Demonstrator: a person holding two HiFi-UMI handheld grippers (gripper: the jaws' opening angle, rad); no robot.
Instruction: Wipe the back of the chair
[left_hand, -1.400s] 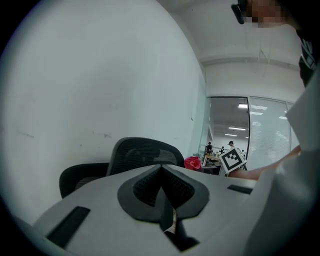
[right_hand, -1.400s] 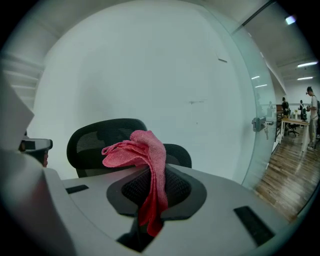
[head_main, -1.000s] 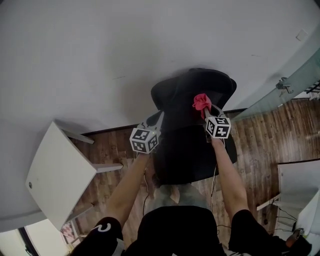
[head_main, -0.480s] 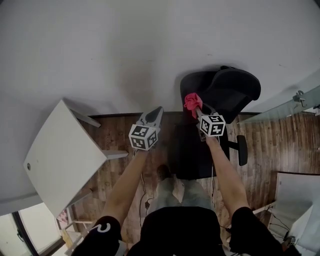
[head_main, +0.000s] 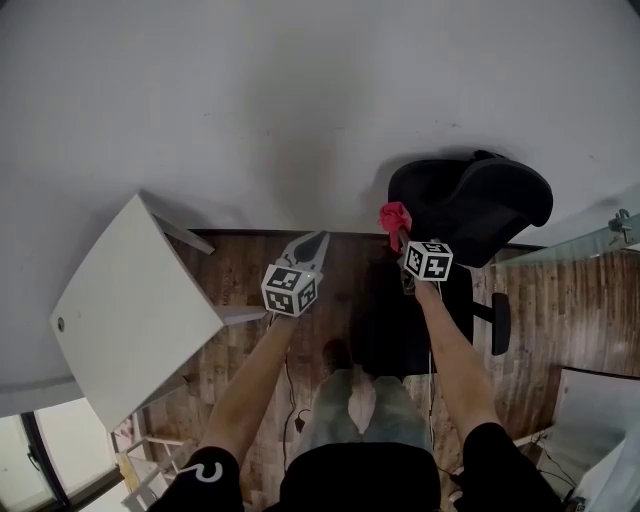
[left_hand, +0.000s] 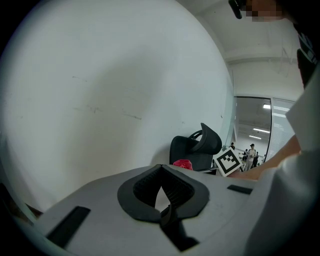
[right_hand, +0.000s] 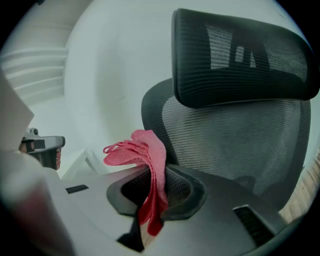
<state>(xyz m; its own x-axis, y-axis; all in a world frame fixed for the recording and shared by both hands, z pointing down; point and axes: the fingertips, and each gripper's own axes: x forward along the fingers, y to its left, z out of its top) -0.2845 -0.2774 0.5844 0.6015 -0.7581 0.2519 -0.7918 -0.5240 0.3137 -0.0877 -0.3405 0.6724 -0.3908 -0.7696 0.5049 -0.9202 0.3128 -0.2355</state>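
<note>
A black mesh office chair (head_main: 470, 205) stands against the white wall at the right of the head view; its backrest (right_hand: 235, 145) and headrest (right_hand: 240, 55) fill the right gripper view. My right gripper (head_main: 401, 236) is shut on a folded red cloth (head_main: 394, 216), held just left of the chair's back. The cloth (right_hand: 145, 160) sticks up from between the jaws. My left gripper (head_main: 307, 246) hovers to the left over the floor, jaws shut with nothing in them. From the left gripper view, the chair (left_hand: 195, 147) and the red cloth (left_hand: 182, 163) show far off.
A white table (head_main: 125, 310) stands at the left. Brown wood floor (head_main: 240, 280) lies below, with cables near the person's feet. A glass partition (head_main: 600, 240) runs at the right, and a white desk corner (head_main: 600, 400) sits at the lower right.
The view has swung left, so the chair now sits further right. My right gripper with the cloth has come off the chair's back to its left edge. The left gripper stayed shut.
</note>
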